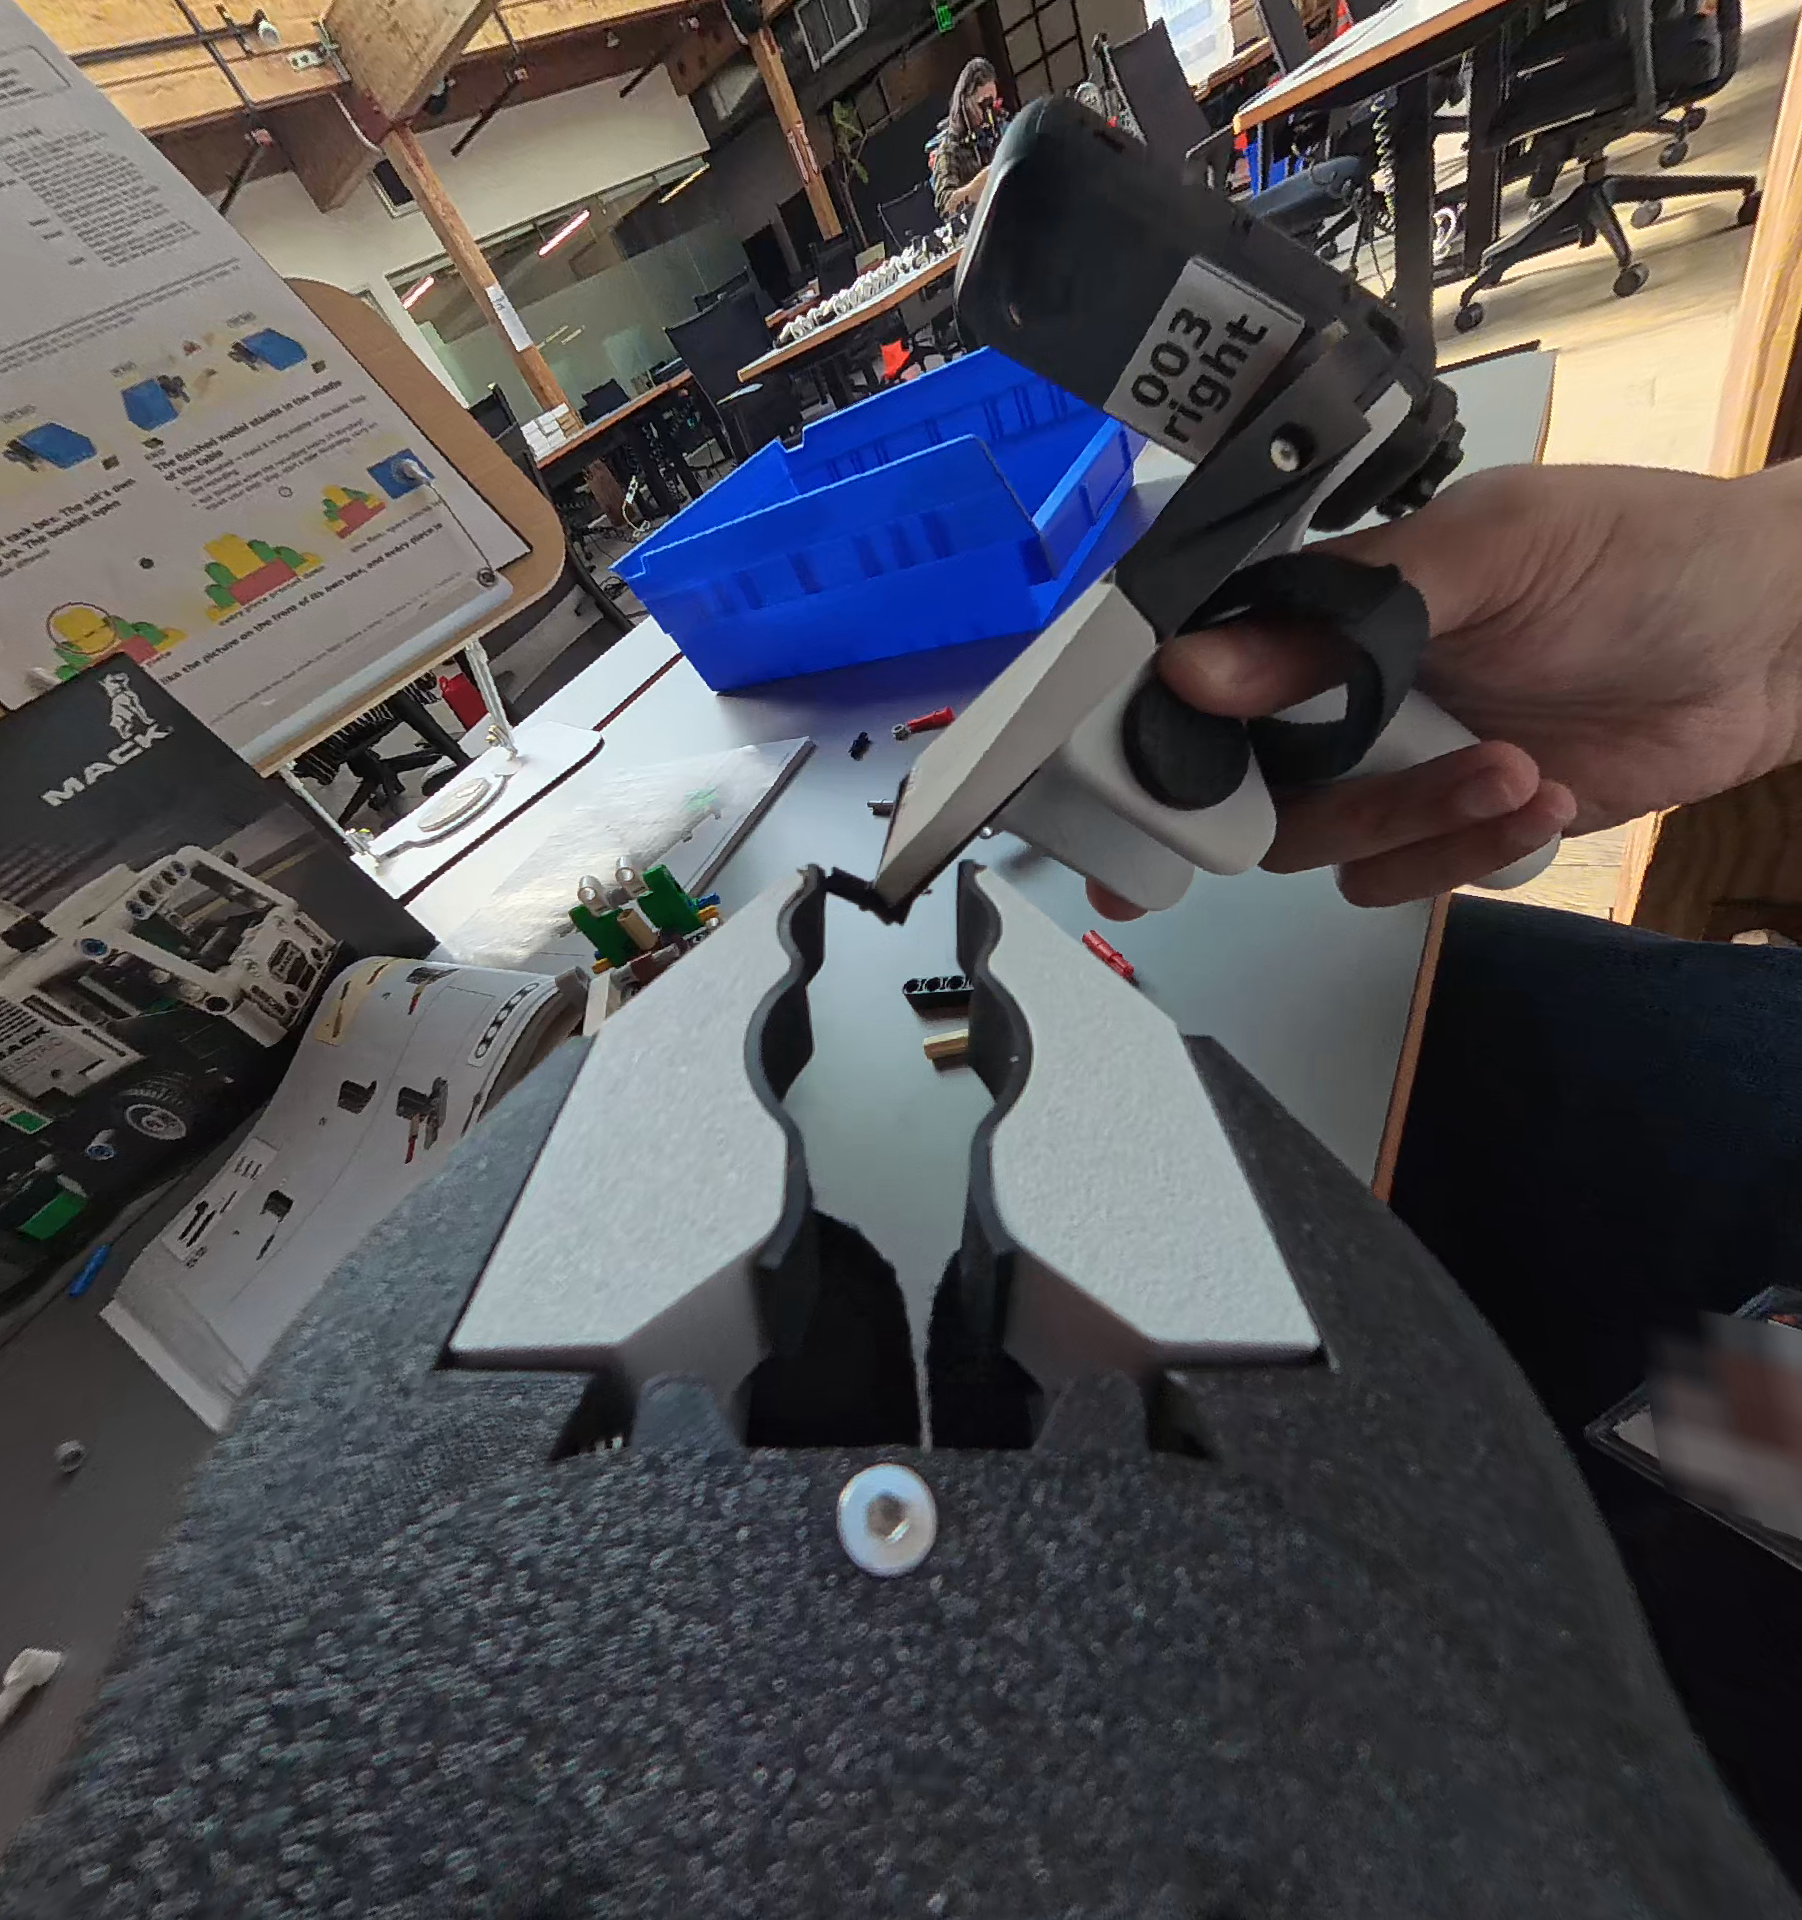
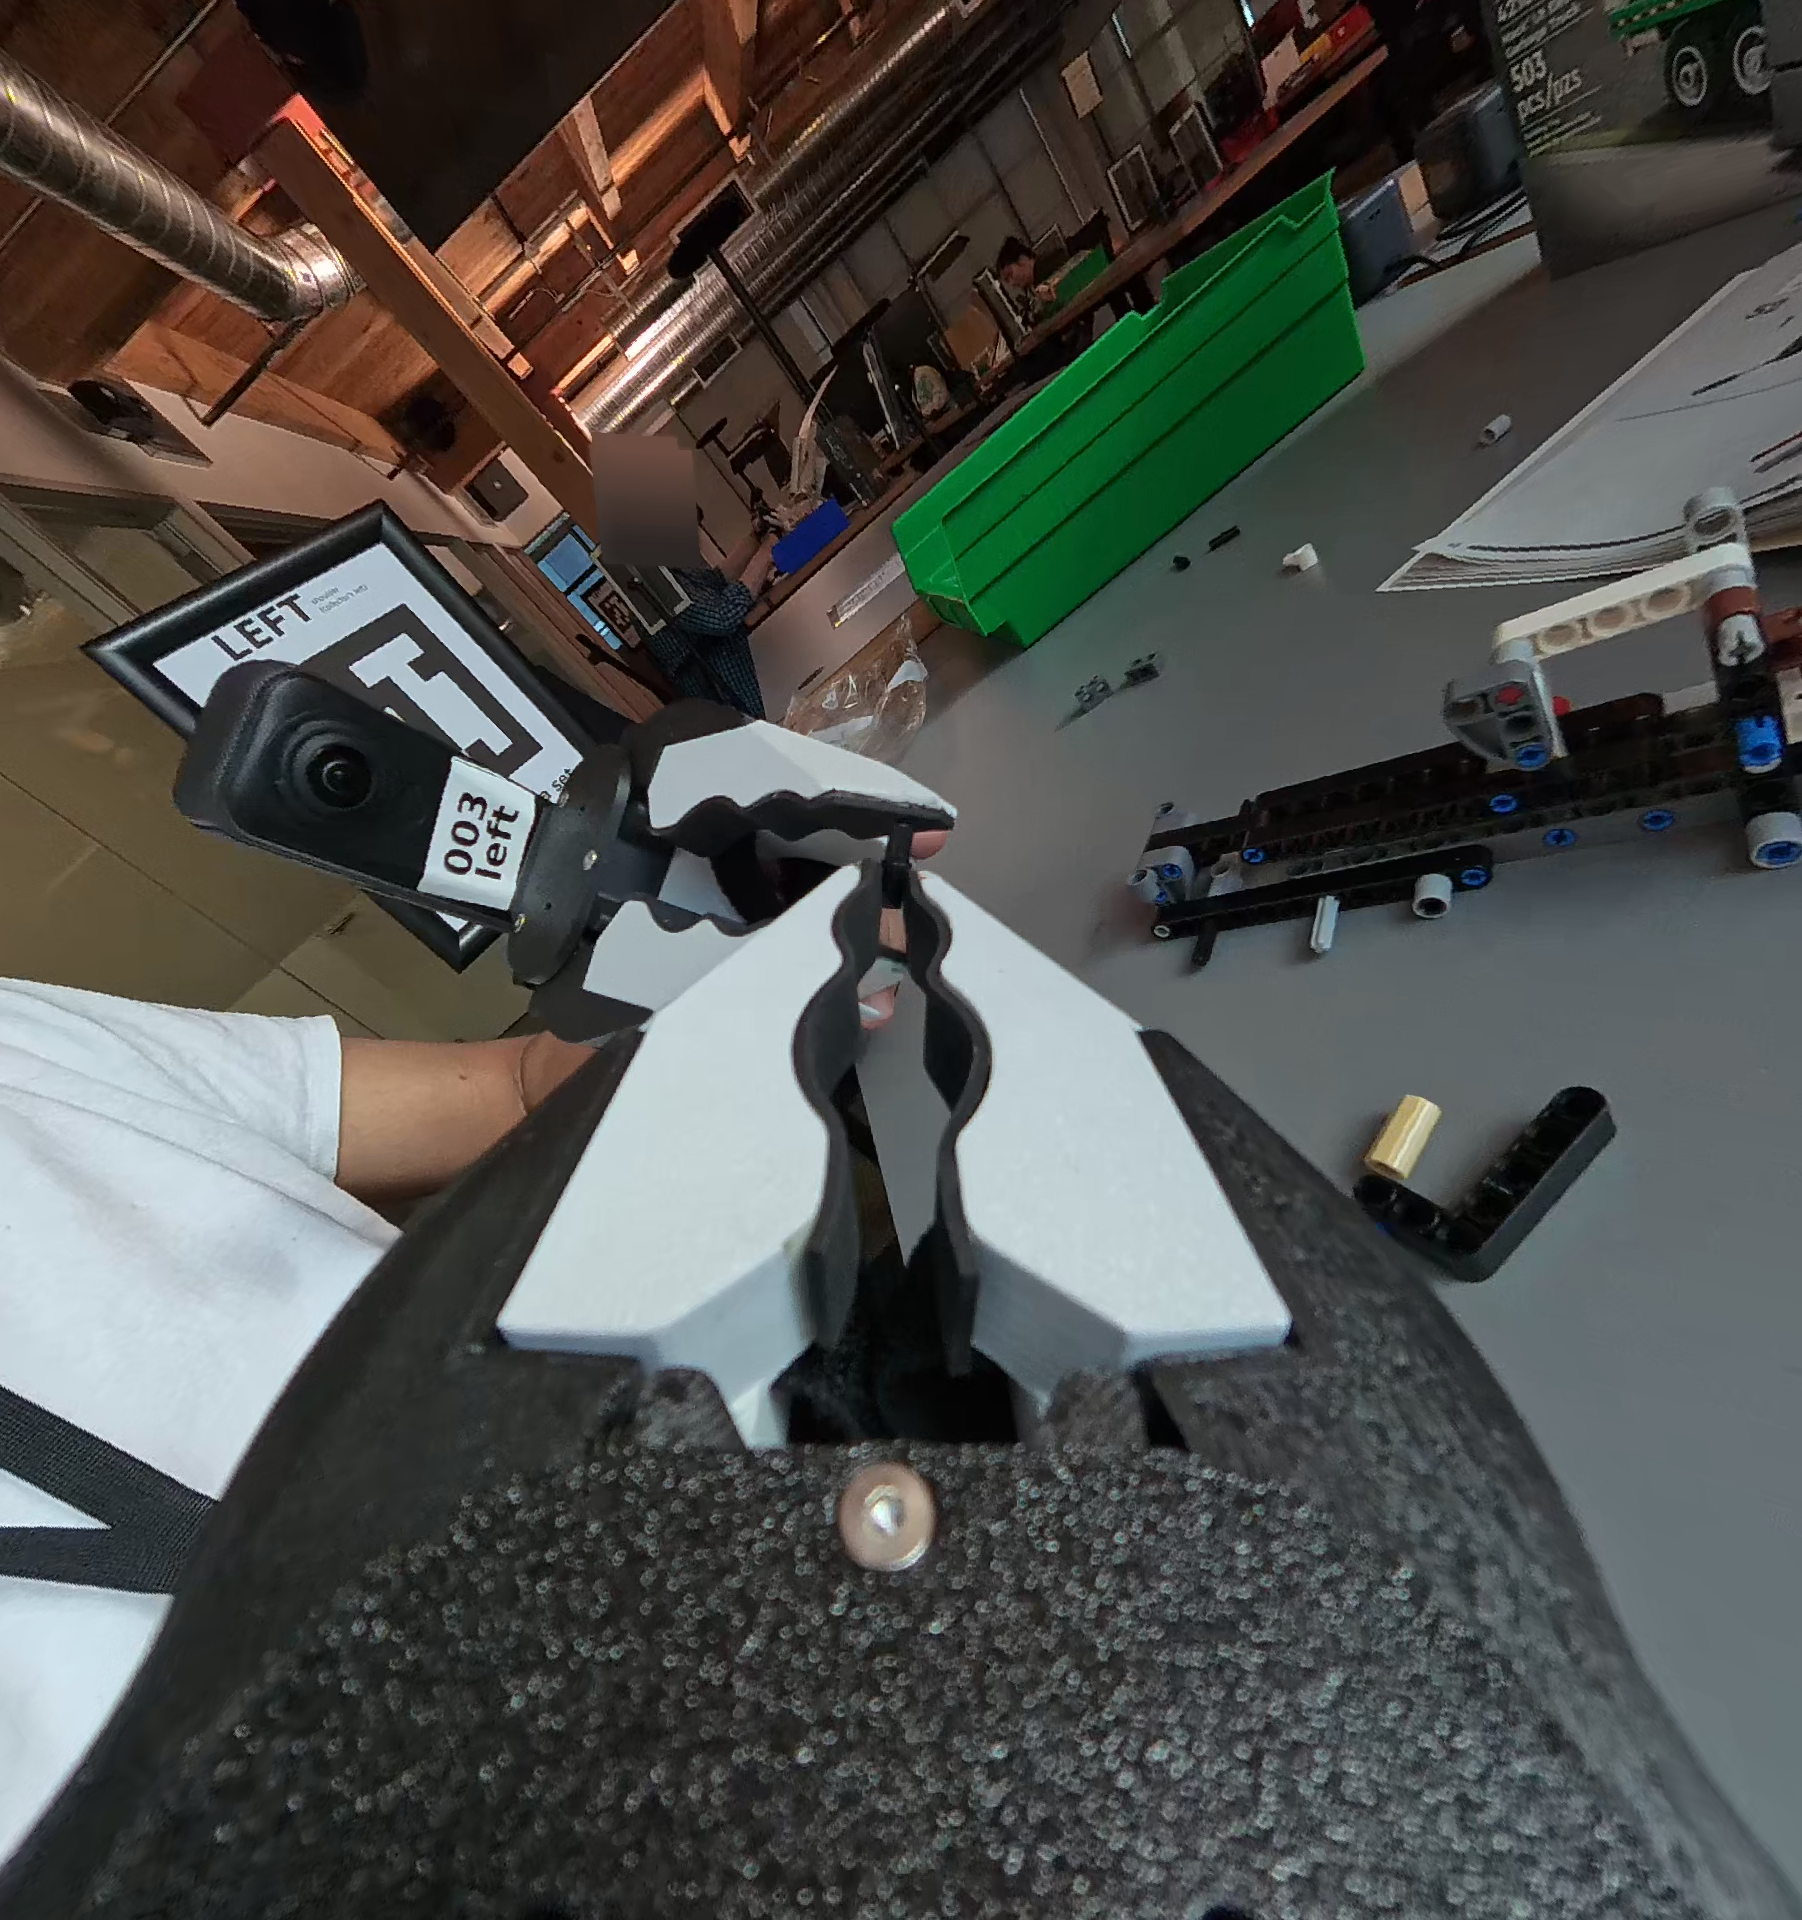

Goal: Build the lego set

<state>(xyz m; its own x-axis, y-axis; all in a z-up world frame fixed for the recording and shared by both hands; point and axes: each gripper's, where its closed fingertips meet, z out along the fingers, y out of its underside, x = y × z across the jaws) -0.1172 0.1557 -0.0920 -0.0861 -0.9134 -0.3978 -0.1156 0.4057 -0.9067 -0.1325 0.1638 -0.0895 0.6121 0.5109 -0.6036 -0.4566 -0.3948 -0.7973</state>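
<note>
Now both tools meet tip-to-tip: right tool (image 2: pixel 892 883) clamps small black pin (image 2: pixel 893 868), left tool (image 1: pixel 881 894) apart.

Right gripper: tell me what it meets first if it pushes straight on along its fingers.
The right gripper pinches a small black pin at its tips. Straight ahead, almost touching, is the left gripper; that comes first, though exact depth is unclear.

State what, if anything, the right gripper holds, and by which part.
A small black pin, pinched by one end between the tips of the jaws of the right gripper.
</note>
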